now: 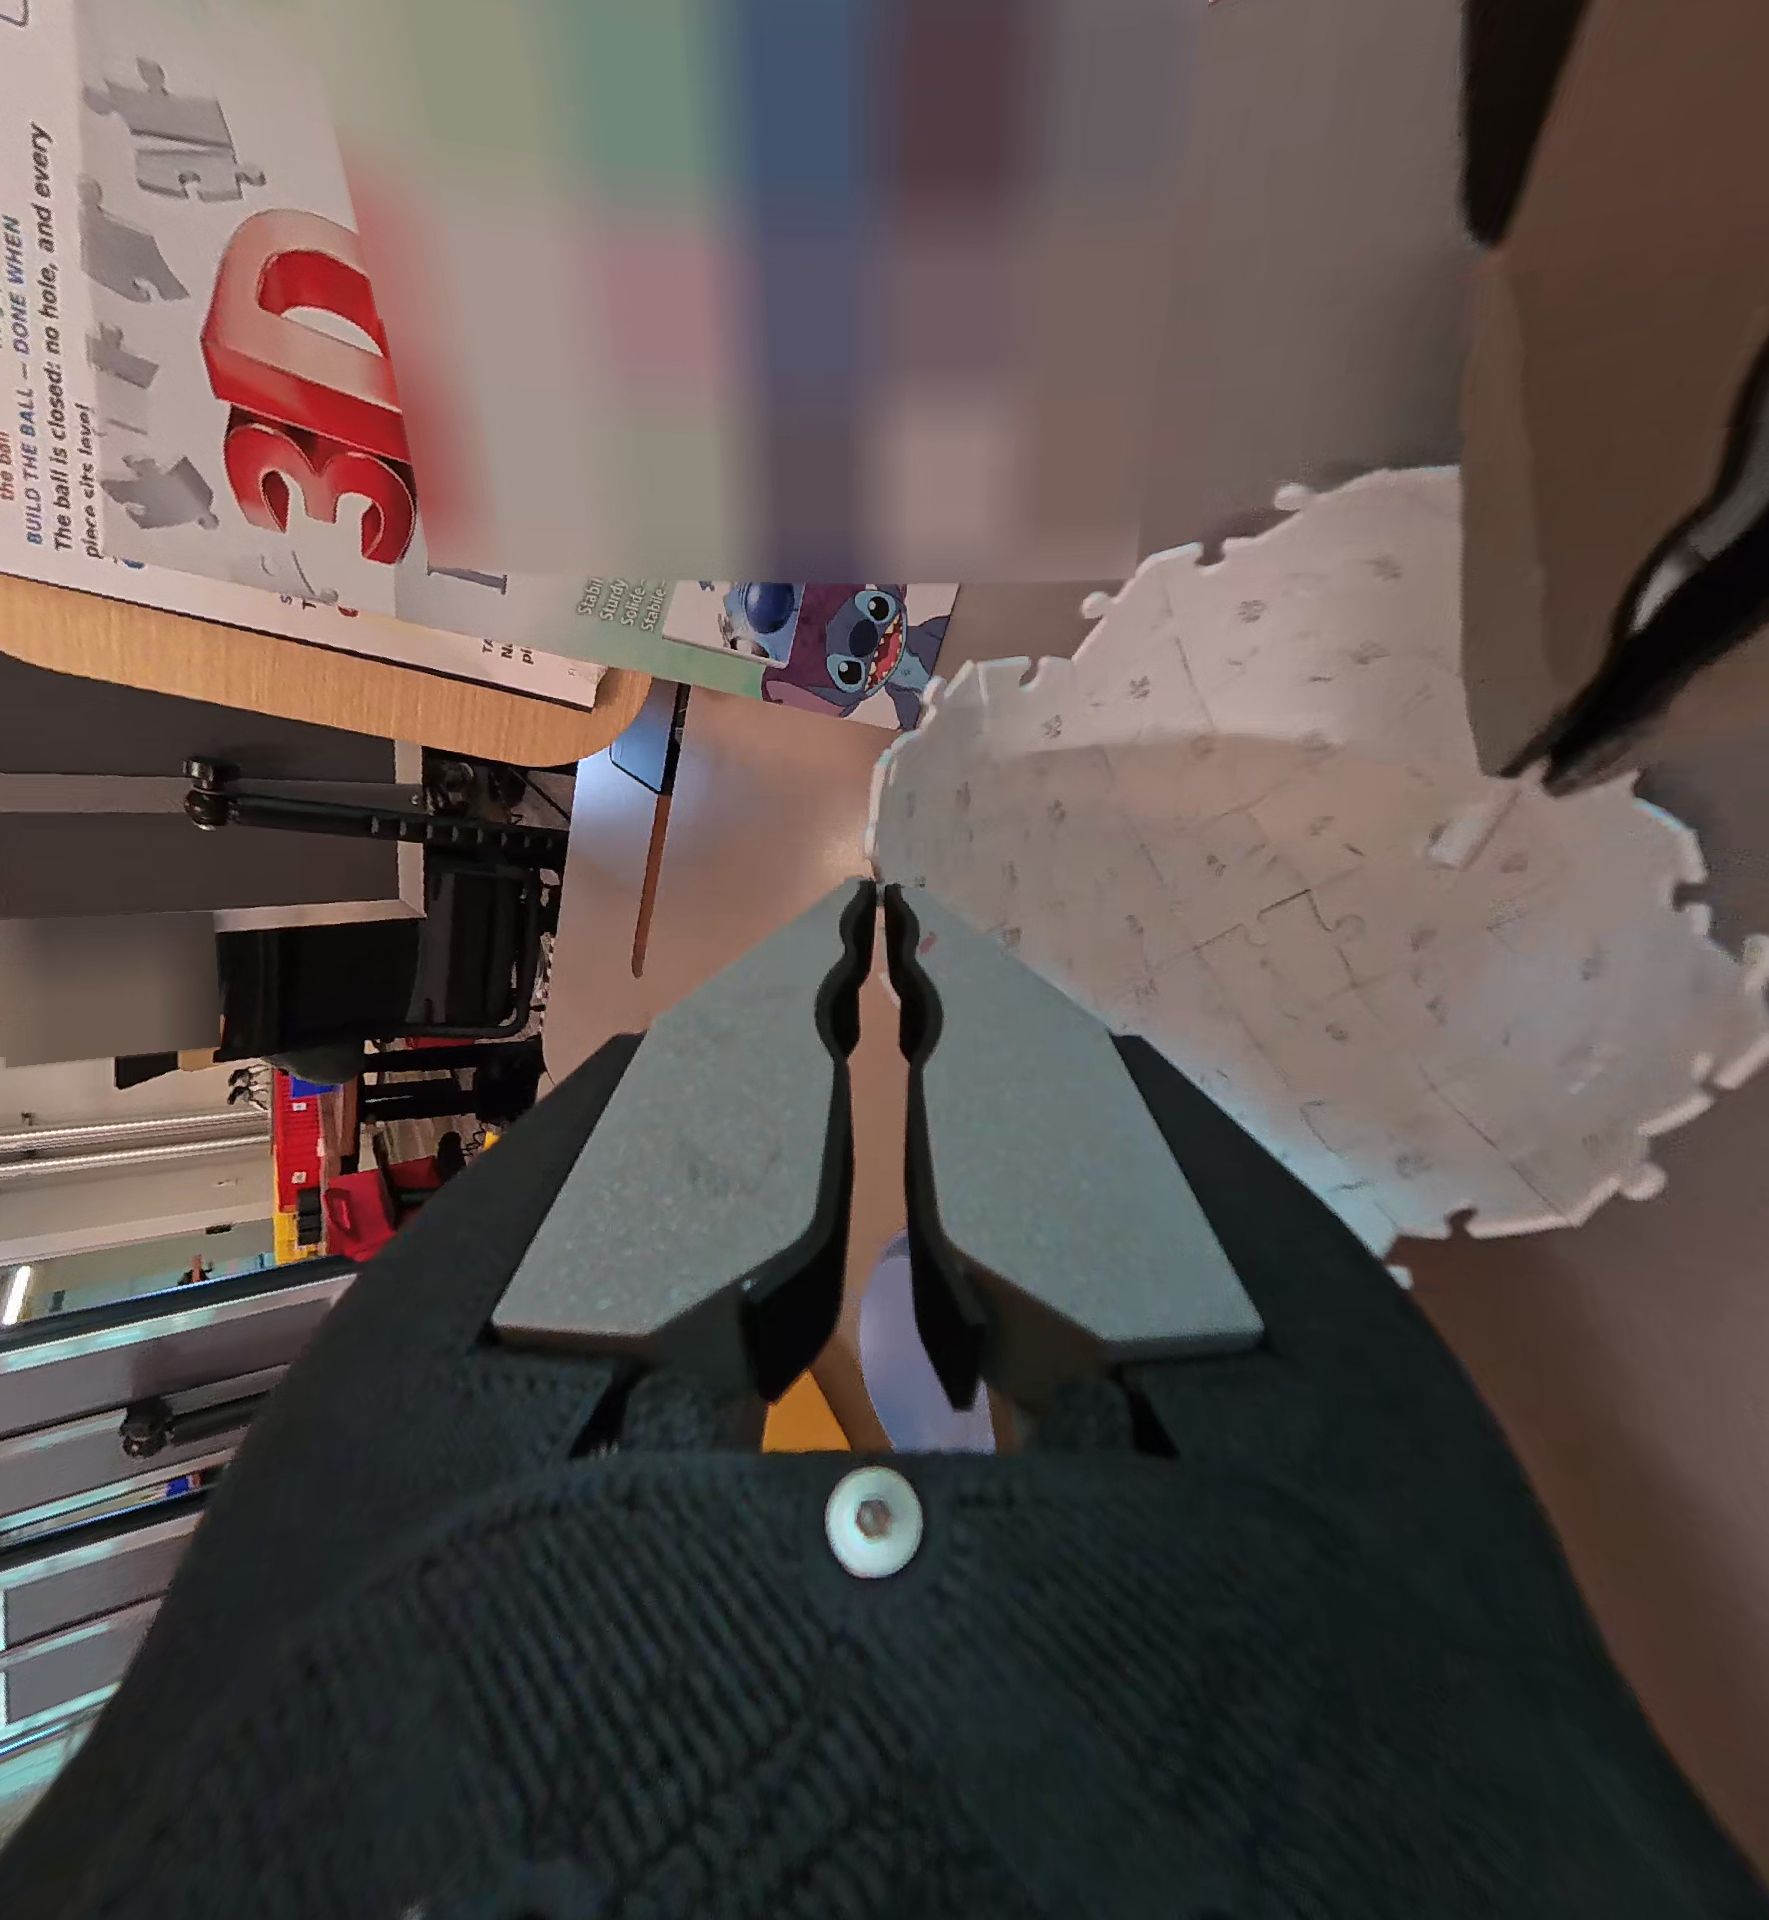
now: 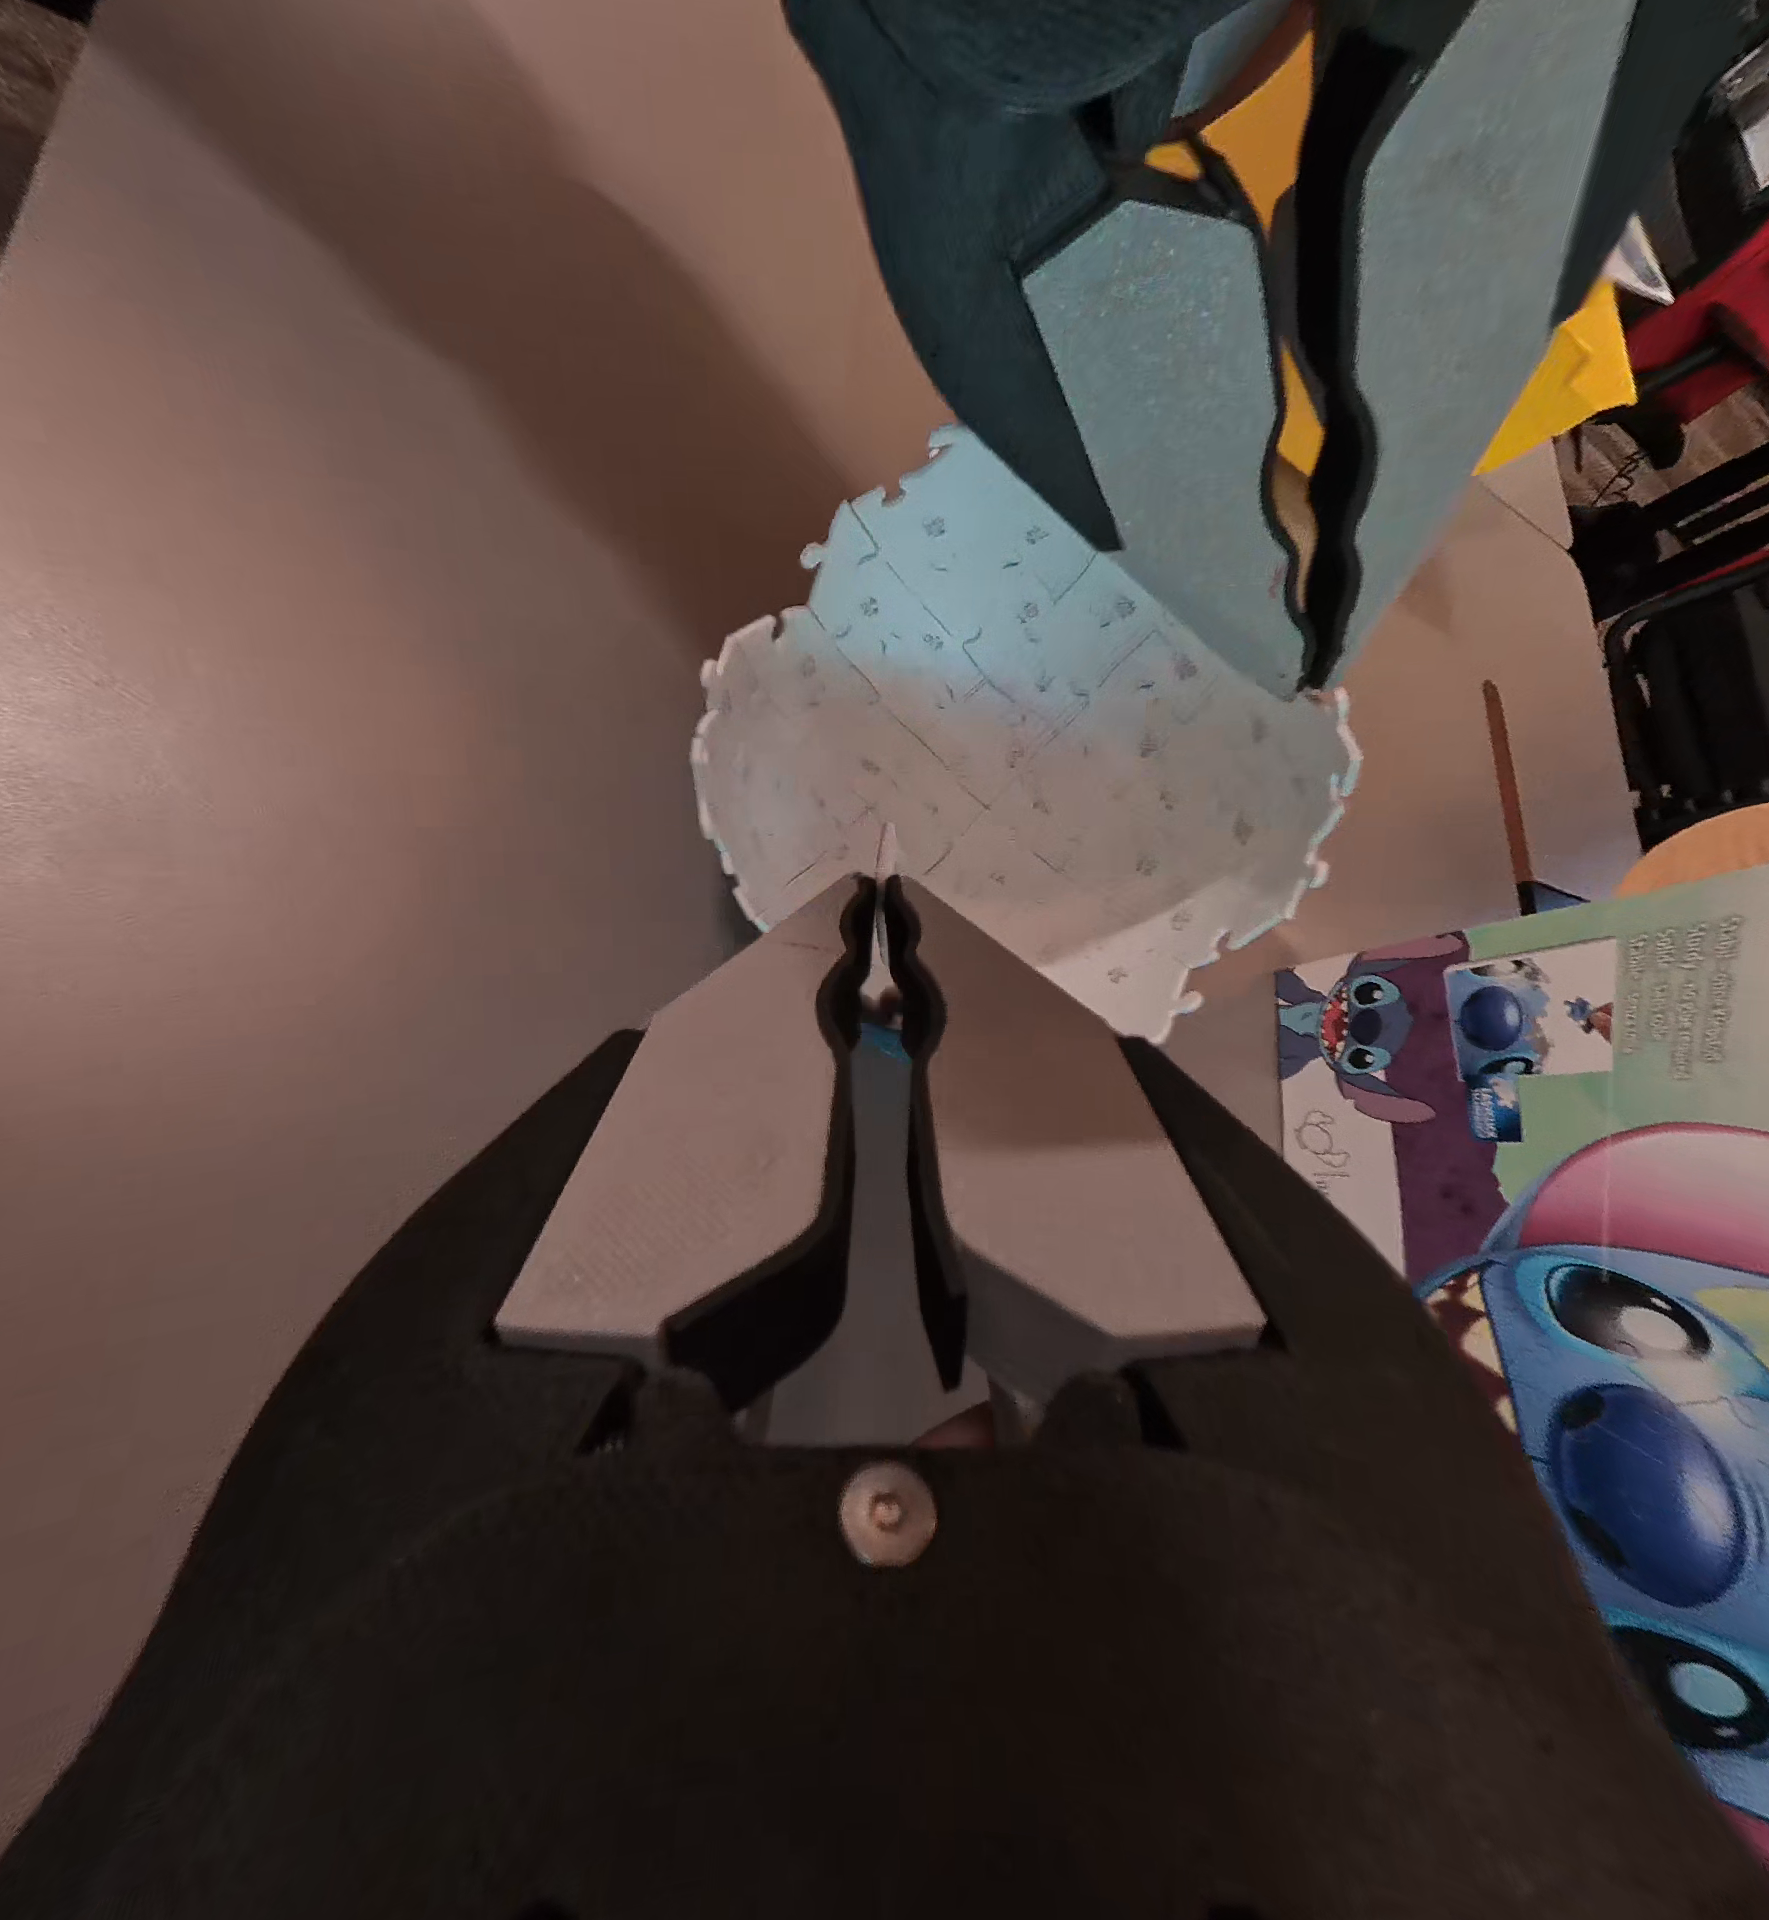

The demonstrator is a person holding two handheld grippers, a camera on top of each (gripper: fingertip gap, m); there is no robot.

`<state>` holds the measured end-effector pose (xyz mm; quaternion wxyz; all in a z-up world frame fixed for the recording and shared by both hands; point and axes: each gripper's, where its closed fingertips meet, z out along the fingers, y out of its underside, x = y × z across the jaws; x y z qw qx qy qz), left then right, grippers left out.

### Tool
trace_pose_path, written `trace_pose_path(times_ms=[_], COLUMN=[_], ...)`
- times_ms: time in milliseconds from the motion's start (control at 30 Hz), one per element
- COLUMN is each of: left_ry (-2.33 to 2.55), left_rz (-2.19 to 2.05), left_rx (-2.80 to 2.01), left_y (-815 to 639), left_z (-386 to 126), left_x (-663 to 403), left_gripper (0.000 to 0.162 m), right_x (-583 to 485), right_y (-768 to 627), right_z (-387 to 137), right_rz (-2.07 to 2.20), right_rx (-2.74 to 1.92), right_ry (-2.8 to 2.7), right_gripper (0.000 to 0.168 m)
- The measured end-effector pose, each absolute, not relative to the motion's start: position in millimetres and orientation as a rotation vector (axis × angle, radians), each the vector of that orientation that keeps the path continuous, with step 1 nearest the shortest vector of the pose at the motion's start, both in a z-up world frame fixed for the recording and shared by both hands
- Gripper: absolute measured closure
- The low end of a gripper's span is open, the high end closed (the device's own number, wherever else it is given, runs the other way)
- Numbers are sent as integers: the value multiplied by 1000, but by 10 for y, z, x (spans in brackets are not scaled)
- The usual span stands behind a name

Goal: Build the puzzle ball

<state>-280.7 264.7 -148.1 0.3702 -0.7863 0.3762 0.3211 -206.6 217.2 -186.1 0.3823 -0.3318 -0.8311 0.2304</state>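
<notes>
Puzzle ball [image 2: 1015, 769] half-shell, hollow side facing cameras, rim pinched by closed left hand-held gripper [image 1: 878, 888] and right hand-held gripper [image 2: 878, 883].

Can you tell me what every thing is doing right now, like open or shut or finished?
left gripper: shut on the rim of the puzzle shell.
right gripper: shut on a thin white piece at the shell's edge.
puzzle shell: part built, curved, white inside showing, held up off the table by both grippers.
puzzle box: lying flat on the table.
instruction sheet: lying flat on the wooden table.
</notes>
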Motion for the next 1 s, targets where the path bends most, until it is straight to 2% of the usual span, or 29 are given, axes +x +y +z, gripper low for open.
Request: trace_pose_path(times_ms=[267, 700, 1000], left_ry=[995, 980, 894], left_rz=[812, 792, 679], left_rx=[-1978, -1951, -1991], left_y=[2701, 2734, 2728], left_z=[-1469, -1445, -1418], left_x=[-2760, -2725, -2805], left_gripper=[162, 162, 162], right_x=[-2024, -2125, -2144], right_y=[2191, 2139, 2328], right_z=[-1761, -1912, -1216], right_rz=[620, 683, 1028], right_rx=[-837, -905, -932], right_ry=[-2245, -2341, -1942], right_gripper=[168, 168, 168])
